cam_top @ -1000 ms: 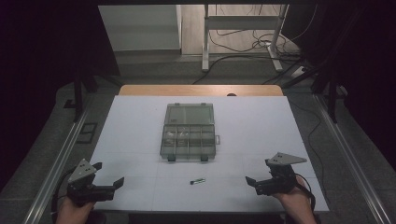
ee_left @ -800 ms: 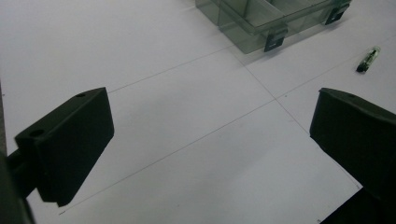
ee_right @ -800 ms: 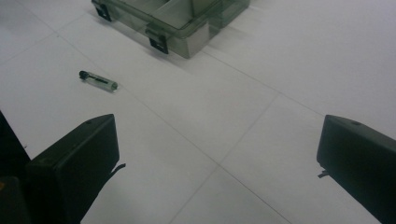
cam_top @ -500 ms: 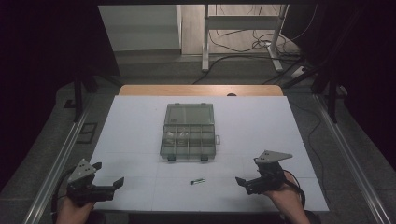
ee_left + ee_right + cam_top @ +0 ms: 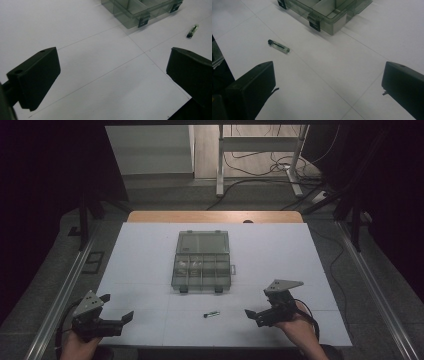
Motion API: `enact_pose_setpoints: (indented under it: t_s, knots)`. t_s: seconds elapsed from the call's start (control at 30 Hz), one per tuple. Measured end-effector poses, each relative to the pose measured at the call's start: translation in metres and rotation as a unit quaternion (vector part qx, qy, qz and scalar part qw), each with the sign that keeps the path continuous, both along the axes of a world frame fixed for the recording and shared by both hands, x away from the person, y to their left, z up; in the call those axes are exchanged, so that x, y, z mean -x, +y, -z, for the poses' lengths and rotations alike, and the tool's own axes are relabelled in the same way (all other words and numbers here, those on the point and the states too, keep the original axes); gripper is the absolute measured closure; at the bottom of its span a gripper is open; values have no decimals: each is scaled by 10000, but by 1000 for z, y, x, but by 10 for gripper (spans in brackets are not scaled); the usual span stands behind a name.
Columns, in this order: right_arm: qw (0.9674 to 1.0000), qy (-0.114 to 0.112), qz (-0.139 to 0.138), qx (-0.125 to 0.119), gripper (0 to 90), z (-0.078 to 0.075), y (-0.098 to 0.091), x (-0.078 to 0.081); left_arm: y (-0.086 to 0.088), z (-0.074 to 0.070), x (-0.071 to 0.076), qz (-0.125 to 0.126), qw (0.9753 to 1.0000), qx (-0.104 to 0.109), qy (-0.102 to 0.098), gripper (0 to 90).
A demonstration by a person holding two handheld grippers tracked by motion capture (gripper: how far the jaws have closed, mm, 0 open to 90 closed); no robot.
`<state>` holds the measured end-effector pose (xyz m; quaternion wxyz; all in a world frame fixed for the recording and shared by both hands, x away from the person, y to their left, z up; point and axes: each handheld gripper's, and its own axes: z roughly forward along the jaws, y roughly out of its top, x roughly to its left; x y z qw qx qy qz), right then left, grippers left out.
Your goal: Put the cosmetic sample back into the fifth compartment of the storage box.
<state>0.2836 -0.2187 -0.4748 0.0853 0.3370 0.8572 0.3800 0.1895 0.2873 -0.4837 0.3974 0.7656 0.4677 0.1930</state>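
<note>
A clear smoky plastic compartment box [image 5: 202, 260] sits on a white table [image 5: 280, 250]. Nearer than it, a small glass vial [image 5: 212, 314] lies between the wide-open, empty left gripper [image 5: 116, 311] and right gripper [image 5: 251, 314].

A white table [image 5: 140, 265] bears a compartment box [image 5: 201, 260] and small vial [image 5: 212, 314].

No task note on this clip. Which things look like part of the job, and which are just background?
Likely part of the job (a guess):
- small clear vial with a black cap
- grey transparent plastic compartment box
- right gripper, open, nearest the vial
- left gripper, open

Just around:
- white table top
- cables on the floor
- metal frame legs
</note>
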Motion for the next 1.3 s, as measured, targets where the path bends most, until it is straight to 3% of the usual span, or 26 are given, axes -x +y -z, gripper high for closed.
enact_pose_setpoints:
  t_s: [0.5,0.87,1.03,1.3]
  knots:
    - [9997,150,-196,39,0,3,17,-9,-2,0,1,148,9998,-73,-54,0]
    - [9992,233,-309,84,0,5,32,-14,1,0,0,12,10000,32,11,0]
    - [9986,325,-349,219,0,7,42,-18,2,0,0,-34,10000,91,22,0]
    - [9968,382,-475,516,0,11,58,-19,-2,0,0,-91,9999,-128,24,5]
